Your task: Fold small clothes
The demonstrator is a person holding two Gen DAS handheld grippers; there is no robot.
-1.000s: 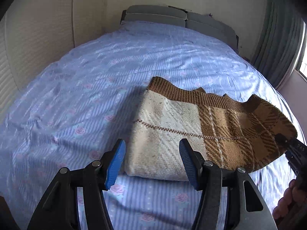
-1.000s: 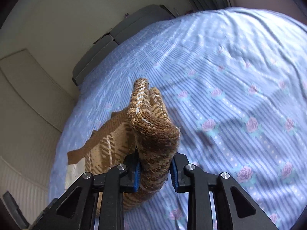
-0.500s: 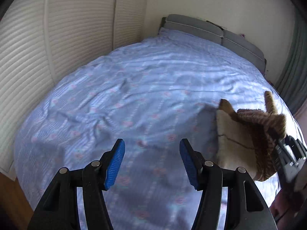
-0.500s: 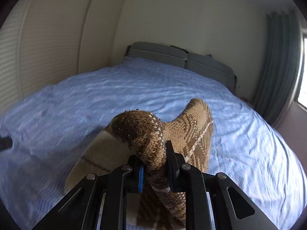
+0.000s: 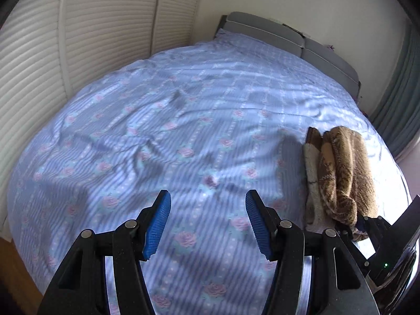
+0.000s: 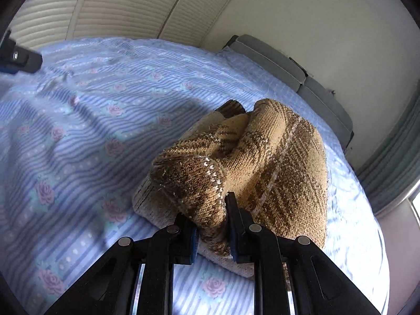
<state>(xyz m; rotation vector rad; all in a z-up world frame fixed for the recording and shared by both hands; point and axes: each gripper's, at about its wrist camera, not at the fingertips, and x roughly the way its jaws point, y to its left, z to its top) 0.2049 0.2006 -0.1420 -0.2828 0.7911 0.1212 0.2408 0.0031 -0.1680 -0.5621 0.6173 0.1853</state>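
Note:
A brown and cream plaid knitted garment (image 6: 265, 168) lies folded in a bundle on the blue floral bedsheet (image 6: 78, 131). My right gripper (image 6: 211, 225) is shut on the near brown edge of the garment, which rests on the bed. In the left wrist view the garment (image 5: 338, 173) lies at the right, with my right gripper (image 5: 359, 223) at its near end. My left gripper (image 5: 207, 223) is open and empty over bare sheet, to the left of the garment. Its tip (image 6: 21, 57) shows at the left edge of the right wrist view.
The bed (image 5: 183, 131) fills both views. A grey headboard (image 5: 288, 39) stands at the far end. White slatted doors (image 5: 65, 39) run along the left side. A grey-green curtain (image 5: 401, 99) hangs at the right. A strip of wooden floor (image 5: 15, 275) shows at the lower left.
My right gripper has carried the garment's edge over onto itself and lowered the bundle to the bed. My left gripper has moved away to the left of the garment, still open.

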